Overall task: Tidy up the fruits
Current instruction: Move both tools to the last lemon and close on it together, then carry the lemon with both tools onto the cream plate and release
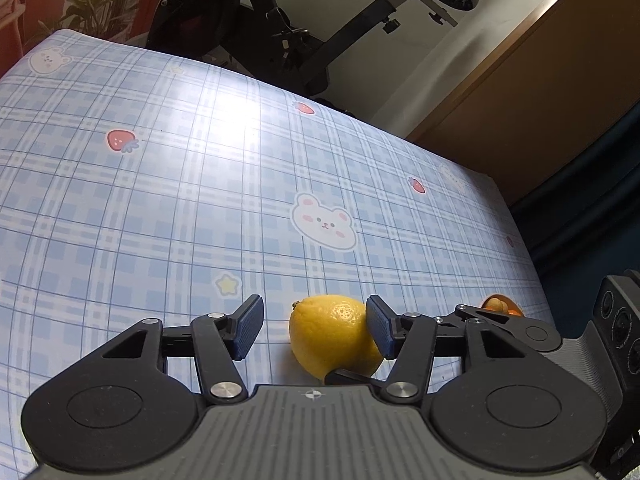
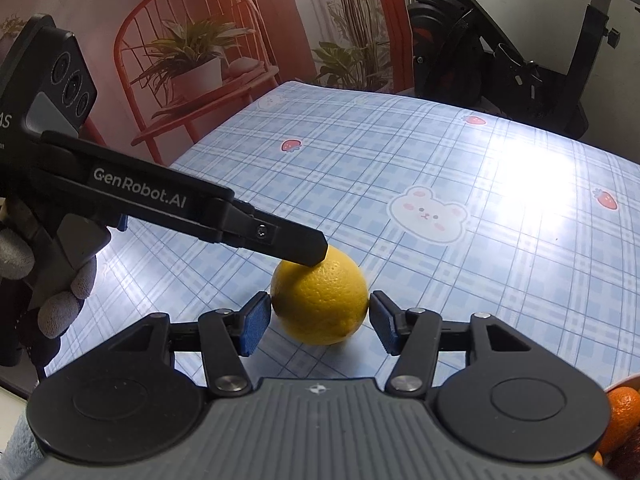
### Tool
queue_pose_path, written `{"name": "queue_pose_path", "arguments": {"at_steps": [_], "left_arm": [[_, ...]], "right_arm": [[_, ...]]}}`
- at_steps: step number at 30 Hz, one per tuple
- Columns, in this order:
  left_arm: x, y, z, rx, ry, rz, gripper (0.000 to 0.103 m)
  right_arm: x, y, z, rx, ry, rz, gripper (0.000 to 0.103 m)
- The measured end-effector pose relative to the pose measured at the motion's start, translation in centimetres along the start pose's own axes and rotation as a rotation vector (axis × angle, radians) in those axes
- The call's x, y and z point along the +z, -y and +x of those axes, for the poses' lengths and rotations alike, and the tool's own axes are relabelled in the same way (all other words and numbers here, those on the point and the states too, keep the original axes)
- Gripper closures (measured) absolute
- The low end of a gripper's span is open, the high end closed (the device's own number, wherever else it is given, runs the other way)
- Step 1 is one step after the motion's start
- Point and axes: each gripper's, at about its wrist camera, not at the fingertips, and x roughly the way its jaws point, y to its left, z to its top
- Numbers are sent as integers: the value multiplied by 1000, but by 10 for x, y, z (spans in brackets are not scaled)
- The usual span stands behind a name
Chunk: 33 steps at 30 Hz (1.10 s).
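Yellow and pebbly-skinned, a lemon (image 2: 320, 300) sits on the blue plaid tabletop (image 2: 400, 168), and both tools have gathered round it. The right gripper (image 2: 316, 322) has its blue pads on either side of the fruit; the left pad looks to be just touching the peel, the right pad close beside it with a sliver of gap, so I judge the jaws apart and not yet clamped. The left gripper (image 1: 315, 328) also stands apart: its right pad rests against the lemon's side, its left pad well clear, and in the right wrist view one of its black fingers (image 2: 280, 240) lies on top of the fruit. At the tabletop's near right edge, oranges (image 2: 622, 416) lie in what looks like an orange bowl (image 1: 498, 304), mostly hidden. So the sorting seems under way: some citrus already gathered, the lemon not yet lifted or carried over.
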Motion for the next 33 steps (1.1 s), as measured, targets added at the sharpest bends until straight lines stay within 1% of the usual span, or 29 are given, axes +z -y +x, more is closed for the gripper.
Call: {"name": "queue_pose_path", "arguments": {"at_steps": [1,2,3,6,9,17,19,21,23,26,30,33], "left_arm": [[0,1,0,-18,-5,5,51],[-1,2,0,-37,-9,7,60],[-1,4,0,-46,-13,12,65],[-6,19,2,-23,-19,63,65],[-11,27,4,-27,-25,80,65],[-26,42,9,-62,-56,75,64],[-29,45,12,-67,-63,81,60],[-31,44,15,-66,-71,76,51],[-33,42,17,-66,-73,67,48],[-33,37,17,-80,-77,40,48],[-34,33,18,-100,-83,23,48],[-37,34,16,-114,-77,26,53]], "right_arm": [[-1,-1,-1,-6,1,3,47],[-3,-3,-2,-13,3,3,47],[-5,-4,-3,-20,9,1,47],[-12,-9,-9,-31,19,15,47],[-21,-8,-16,-40,32,29,47],[-42,-4,-40,-53,46,73,47],[-46,-1,-44,-47,51,90,47],[-48,2,-45,-38,52,106,47],[-49,3,-46,-33,54,110,47],[-49,2,-45,-33,59,99,46],[-50,4,-42,-20,60,123,45],[-51,3,-43,-23,67,123,46]]}}
